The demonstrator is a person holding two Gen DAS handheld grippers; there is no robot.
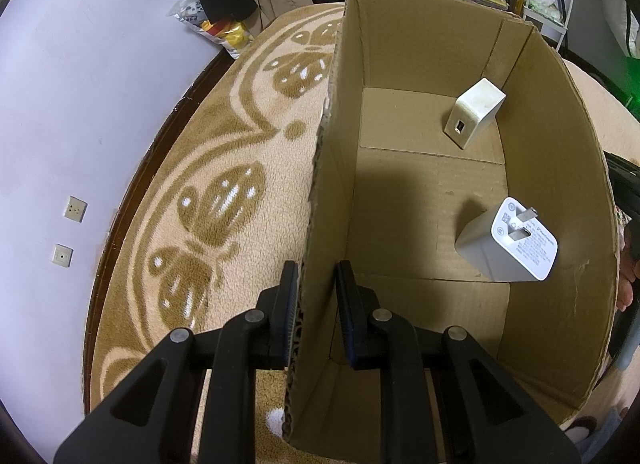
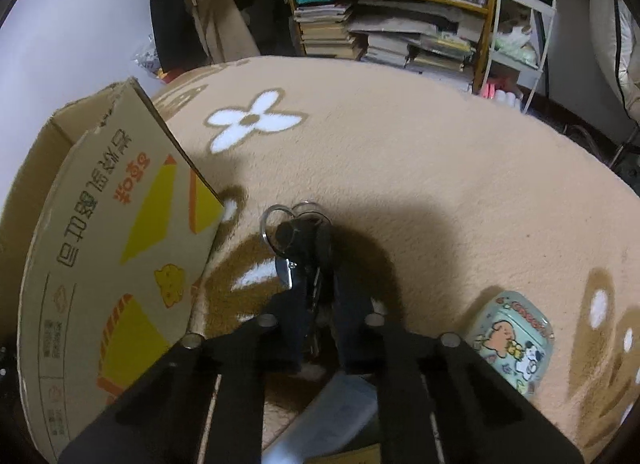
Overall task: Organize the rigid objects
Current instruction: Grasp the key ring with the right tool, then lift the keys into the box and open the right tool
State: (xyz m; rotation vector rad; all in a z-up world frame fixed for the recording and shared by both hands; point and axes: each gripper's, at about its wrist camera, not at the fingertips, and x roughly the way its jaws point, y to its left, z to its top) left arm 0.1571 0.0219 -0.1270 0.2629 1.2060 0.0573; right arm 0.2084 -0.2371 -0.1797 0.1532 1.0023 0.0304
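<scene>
An open cardboard box (image 1: 560,183) stands on the carpet, and its printed outer side (image 2: 100,244) shows at the left of the right wrist view. Inside it lie two white plug chargers: one (image 1: 474,113) in the far corner, one (image 1: 508,244) by the right wall with its prongs up. My left gripper (image 1: 316,296) is shut on the box's left wall, one finger outside and one inside. My right gripper (image 2: 316,284) is shut on a bunch of keys (image 2: 298,232) with metal rings, held just right of the box above the carpet.
A small cartoon-printed tin (image 2: 514,340) lies on the beige patterned carpet (image 2: 400,143) to the right of my right gripper. A pale flat object (image 2: 336,404) shows under that gripper. Shelves with stacked books (image 2: 380,35) stand at the back. A wall (image 1: 80,103) runs along the left.
</scene>
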